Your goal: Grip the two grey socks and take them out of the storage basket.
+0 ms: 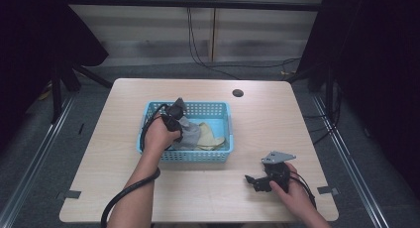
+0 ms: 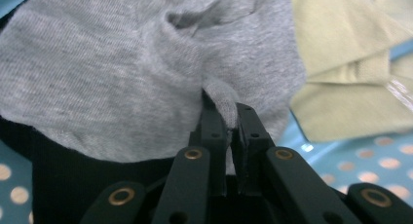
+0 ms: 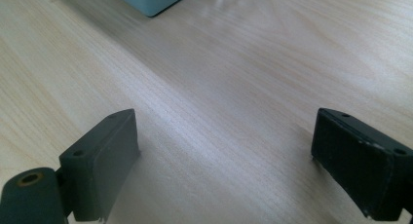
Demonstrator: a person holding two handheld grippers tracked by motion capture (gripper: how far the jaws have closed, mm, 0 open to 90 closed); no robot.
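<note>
Two jaws of the left gripper (image 2: 229,131) pinch a fold of grey cloth (image 2: 122,78), bunched above them mid-frame inside the blue basket (image 1: 218,156); right gripper (image 3: 224,170) gapes idle, lower right.

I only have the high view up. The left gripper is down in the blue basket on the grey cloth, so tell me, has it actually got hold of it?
Observer: Yes. In the left gripper view, the left gripper has its jaws pinched shut on a fold of the grey cloth.
Operator: What lies next to the grey cloth?
Observer: A pale yellow cloth, lying beside it on the basket floor, which is blue with pale dots.
Operator: And the right gripper?
Observer: The right gripper has its jaws wide apart over bare table, nothing between them.
</note>
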